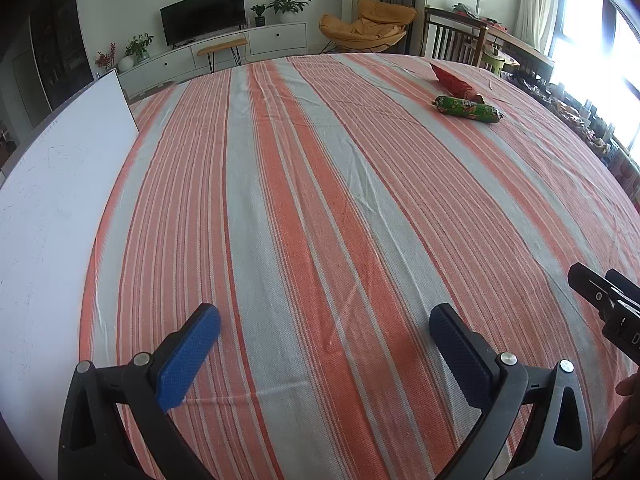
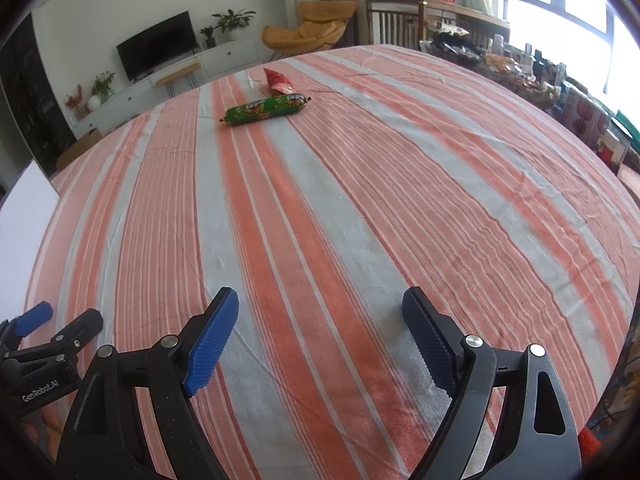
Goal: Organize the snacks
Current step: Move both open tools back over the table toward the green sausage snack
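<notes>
Coarse woven striped tablecloth (image 1: 320, 200), matt; glossy plastic wrap on the green sausage (image 2: 266, 110); smooth white board (image 1: 52, 200) at the table's left edge.

White wall with television (image 1: 203, 14) on low white cabinet (image 1: 224, 46), orange lounge chair (image 1: 366, 26), bright windows (image 1: 588, 28) at right.

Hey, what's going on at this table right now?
A person holds two grippers over a striped tablecloth, apparently about to organize snacks. The left gripper and right gripper both hang open and empty above the cloth. At the far end lie a green sausage-shaped snack pack and a red snack bag just behind it, close or touching; neither gripper is near them. A white board sits along the table's left edge.
</notes>
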`<state>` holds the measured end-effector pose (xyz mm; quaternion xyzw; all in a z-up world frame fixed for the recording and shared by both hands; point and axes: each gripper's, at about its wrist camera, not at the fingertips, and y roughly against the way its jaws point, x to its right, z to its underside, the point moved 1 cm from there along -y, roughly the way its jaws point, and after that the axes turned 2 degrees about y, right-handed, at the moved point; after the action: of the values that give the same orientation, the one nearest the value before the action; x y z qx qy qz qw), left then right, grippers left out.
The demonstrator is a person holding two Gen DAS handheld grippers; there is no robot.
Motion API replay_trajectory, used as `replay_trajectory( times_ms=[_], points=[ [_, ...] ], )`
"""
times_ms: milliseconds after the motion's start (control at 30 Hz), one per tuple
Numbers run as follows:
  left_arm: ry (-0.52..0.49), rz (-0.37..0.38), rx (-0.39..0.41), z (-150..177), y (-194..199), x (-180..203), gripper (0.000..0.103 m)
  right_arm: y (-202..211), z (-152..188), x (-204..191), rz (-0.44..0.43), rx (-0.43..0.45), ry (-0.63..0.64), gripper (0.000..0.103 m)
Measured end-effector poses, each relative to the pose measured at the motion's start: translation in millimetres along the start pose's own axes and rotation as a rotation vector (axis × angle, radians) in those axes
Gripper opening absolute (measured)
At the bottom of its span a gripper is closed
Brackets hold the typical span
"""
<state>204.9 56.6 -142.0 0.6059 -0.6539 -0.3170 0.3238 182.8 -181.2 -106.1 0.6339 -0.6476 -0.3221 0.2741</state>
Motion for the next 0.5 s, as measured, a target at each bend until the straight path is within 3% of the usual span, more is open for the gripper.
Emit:
replay_trajectory(
  times_ms=[500],
  points=[
    [0.000,0.000,0.000,0.5,0.3,0.1,0.103,-2.0,0.8,-5.9,0.023,-0.016,0.038,0.091]
  ],
)
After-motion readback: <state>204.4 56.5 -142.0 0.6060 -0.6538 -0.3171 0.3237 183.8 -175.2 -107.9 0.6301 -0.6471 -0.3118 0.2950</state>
